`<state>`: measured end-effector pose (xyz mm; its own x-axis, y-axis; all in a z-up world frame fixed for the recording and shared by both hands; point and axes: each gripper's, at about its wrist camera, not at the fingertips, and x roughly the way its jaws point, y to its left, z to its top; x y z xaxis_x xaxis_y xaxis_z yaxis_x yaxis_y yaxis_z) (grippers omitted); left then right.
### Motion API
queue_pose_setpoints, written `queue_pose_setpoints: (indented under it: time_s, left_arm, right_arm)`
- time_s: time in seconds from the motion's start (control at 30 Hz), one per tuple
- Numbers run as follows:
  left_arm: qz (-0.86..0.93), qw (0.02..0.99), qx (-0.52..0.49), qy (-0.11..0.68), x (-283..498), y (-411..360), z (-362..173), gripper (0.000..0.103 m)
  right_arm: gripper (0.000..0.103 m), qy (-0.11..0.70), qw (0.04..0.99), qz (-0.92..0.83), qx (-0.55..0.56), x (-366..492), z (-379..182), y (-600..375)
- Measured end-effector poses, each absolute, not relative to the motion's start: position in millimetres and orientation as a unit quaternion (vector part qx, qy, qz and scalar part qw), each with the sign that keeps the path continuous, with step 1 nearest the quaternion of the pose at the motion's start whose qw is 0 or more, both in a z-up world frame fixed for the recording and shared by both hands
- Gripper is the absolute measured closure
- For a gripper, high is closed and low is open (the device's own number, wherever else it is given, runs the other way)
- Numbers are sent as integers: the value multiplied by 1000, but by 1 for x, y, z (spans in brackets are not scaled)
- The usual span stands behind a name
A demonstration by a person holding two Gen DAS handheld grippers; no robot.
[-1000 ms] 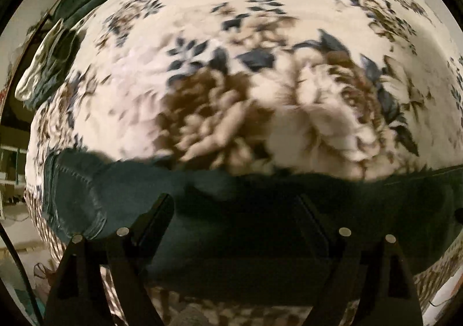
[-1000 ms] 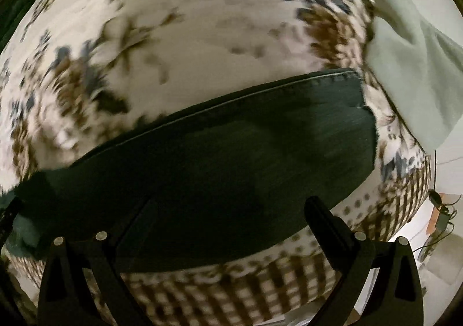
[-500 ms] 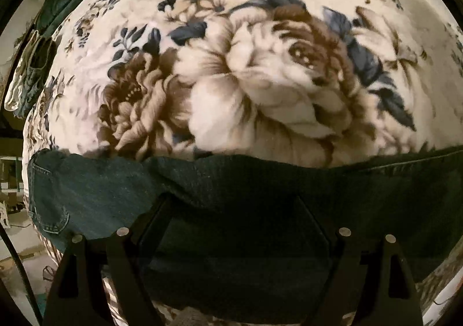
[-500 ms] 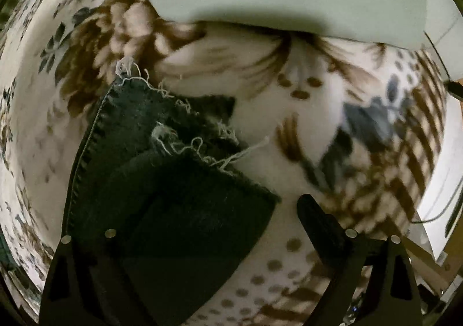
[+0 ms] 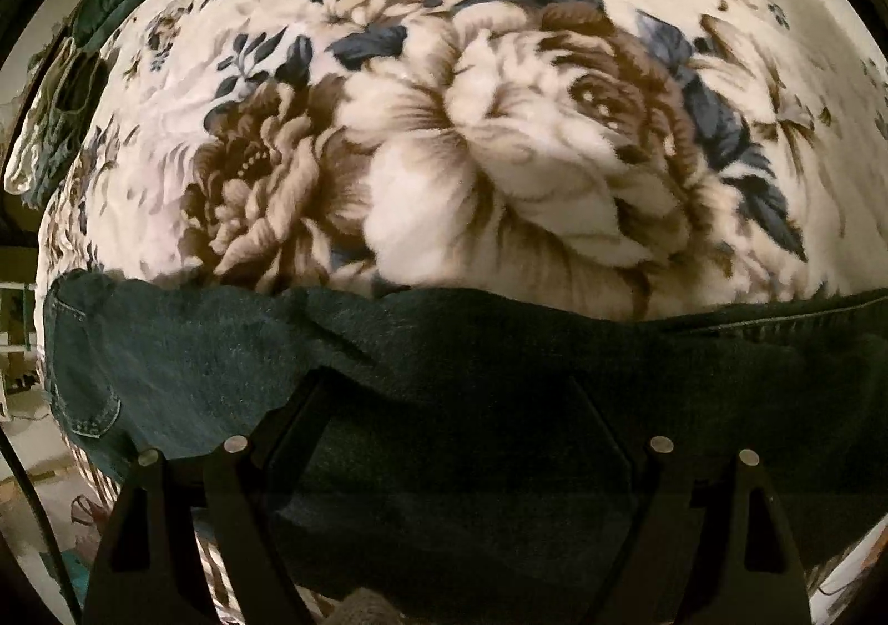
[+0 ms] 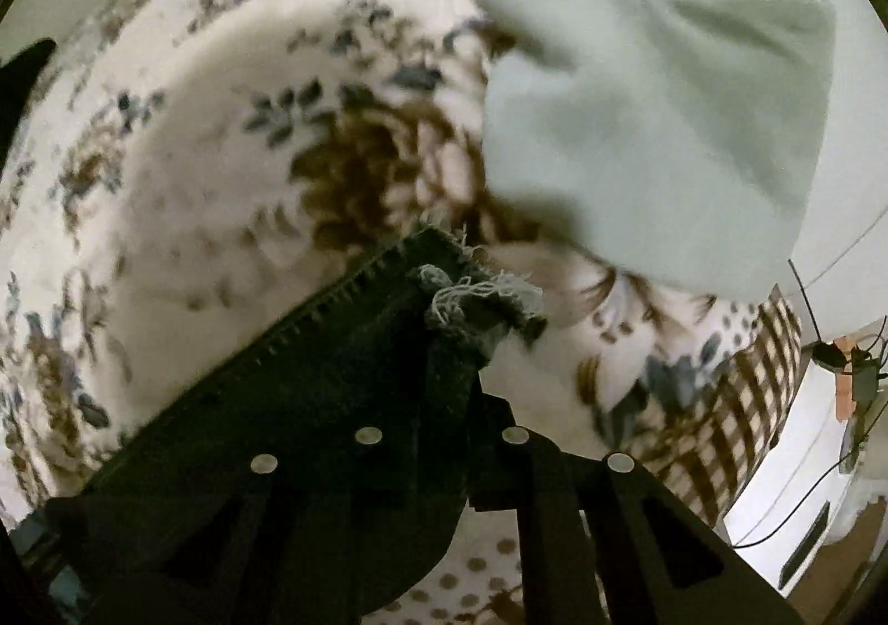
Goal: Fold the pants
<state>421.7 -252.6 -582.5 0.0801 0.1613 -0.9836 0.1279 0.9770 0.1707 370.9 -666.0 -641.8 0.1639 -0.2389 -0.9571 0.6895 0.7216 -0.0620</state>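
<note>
Dark green-blue jeans point(image 5: 222, 364) lie across the near edge of a floral blanket point(image 5: 499, 136). A back pocket shows at the left end. My left gripper point(image 5: 449, 403) is open, its fingers spread over the pants' middle, touching or just above the cloth. In the right wrist view the frayed leg hem point(image 6: 472, 292) of the pants point(image 6: 311, 381) sits between the fingers. My right gripper point(image 6: 444, 347) is shut on this hem, holding it a little above the blanket point(image 6: 194, 170).
A pale green cloth point(image 6: 638, 125) lies on the blanket just beyond the hem. Dark and light garments point(image 5: 61, 125) lie at the blanket's far left. The bed edge with its checked border point(image 6: 738, 403) drops off at right, with cables and a floor beyond.
My right gripper has closed on the frayed hem and lifted it slightly; half a second ago it stood open beside it. The left view is nearly unchanged.
</note>
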Motion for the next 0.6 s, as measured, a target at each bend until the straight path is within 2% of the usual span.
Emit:
queue_pose_setpoints:
  time_s: [0.2,0.4,0.5,0.6]
  left_arm:
    - [17,726,99,680,424,-239,-585,19]
    - [15,725,114,679,423,-241,-591,19]
    - [13,725,115,679,421,-242,-591,19]
    - [14,724,112,680,417,-247,-590,19]
  right_arm:
    - [92,564,748,-284,205,359,-622,-678]
    - [91,670,673,-237,202,365,-668,-689]
    - [90,680,664,-240,197,359,-679,-692]
    - [92,654,694,-240,178,355,-666,-683]
